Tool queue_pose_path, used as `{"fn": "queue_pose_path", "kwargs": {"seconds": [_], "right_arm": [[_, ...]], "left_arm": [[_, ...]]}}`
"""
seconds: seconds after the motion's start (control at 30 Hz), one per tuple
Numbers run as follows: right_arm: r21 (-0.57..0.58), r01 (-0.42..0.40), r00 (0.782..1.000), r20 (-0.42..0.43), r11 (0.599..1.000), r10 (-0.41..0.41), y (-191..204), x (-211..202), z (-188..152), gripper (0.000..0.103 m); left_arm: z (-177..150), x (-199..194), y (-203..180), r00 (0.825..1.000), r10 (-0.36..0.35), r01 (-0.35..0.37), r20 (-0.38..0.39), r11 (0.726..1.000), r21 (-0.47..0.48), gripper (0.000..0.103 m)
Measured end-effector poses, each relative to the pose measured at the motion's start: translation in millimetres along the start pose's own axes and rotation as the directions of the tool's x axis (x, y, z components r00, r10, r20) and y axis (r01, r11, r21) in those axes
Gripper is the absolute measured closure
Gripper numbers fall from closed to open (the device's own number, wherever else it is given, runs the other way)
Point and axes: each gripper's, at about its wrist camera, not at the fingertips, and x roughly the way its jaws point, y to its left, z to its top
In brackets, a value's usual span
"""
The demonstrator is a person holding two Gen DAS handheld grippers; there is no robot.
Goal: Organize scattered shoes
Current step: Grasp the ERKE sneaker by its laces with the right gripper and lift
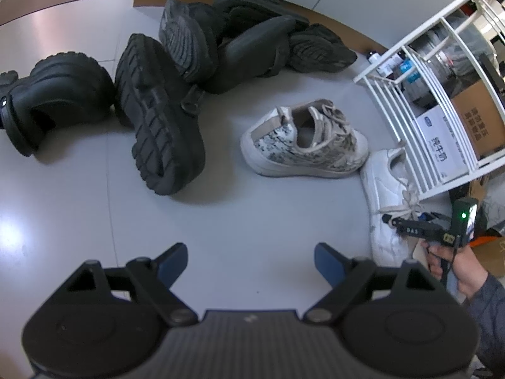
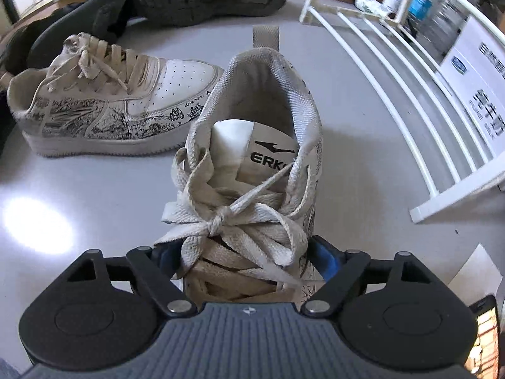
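A pale laced sneaker (image 2: pixel 252 145) with a logo on its insole stands on the grey floor, heel away from me. My right gripper (image 2: pixel 243 259) straddles its laced middle, and the blue pads (image 2: pixel 325 257) lie against both sides. Its mate, a sneaker with black drawings on the side (image 2: pixel 104 101), stands just to the left. In the left wrist view the same pair shows as the printed sneaker (image 1: pixel 303 145) and the white sneaker (image 1: pixel 382 195) under the right gripper (image 1: pixel 393 221). My left gripper (image 1: pixel 251 262) hangs open over bare floor, holding nothing.
Several black shoes lie in a heap (image 1: pixel 227 41) at the back, with a black clog sole-up (image 1: pixel 157 113) and another clog (image 1: pixel 53 94) at the left. A white wire rack (image 1: pixel 410 104) lies tipped at the right, boxes and bottles behind it. A person's hand (image 1: pixel 454 268) holds the right gripper.
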Motion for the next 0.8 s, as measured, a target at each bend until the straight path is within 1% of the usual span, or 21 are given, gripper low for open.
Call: {"fn": "queue_pose_path", "kwargs": {"seconds": [0.1,0.27,0.4,0.47,0.53,0.63,0.8], "right_arm": [[-0.021,-0.003,1.000,0.003,1.000,0.003,-0.8,-1.8,-1.3,0.019],[-0.091,-0.004,1.000,0.011,0.996,0.005,-4.4,-2.5,-1.9,0.019],[-0.079,-0.015,0.999,0.031,0.997,0.017,-10.3,-3.6,-4.6,0.018],[-0.066,0.000,1.000,0.028,0.998,0.002,-9.7,-5.1,-3.7,0.017],[-0.046,0.004,1.000,0.026,0.999,-0.002,-10.6,-9.7,1.0,0.017],[-0.012,-0.008,0.999,0.054,1.000,0.009,-15.0,-20.2,6.0,0.016],[0.057,-0.009,0.996,0.084,0.998,0.005,-23.1,-35.9,10.3,0.016]], "left_arm": [[-0.4,0.3,-0.7,1.000,-0.001,0.001,0.000,1.000,0.001,0.014],[0.0,1.0,-0.9,1.000,-0.002,0.002,0.001,1.000,-0.005,0.014],[2.0,3.6,-1.5,1.000,-0.005,0.005,0.000,1.000,-0.008,0.014],[5.3,4.3,-0.6,1.000,-0.009,0.009,0.005,1.000,-0.012,0.014],[9.1,3.5,1.1,1.000,-0.012,0.012,0.020,1.000,-0.022,0.014],[20.5,0.6,5.8,0.997,0.000,0.003,0.076,0.999,-0.047,0.014],[36.4,8.5,5.7,0.994,-0.012,0.018,0.109,0.998,-0.058,0.015]]}}
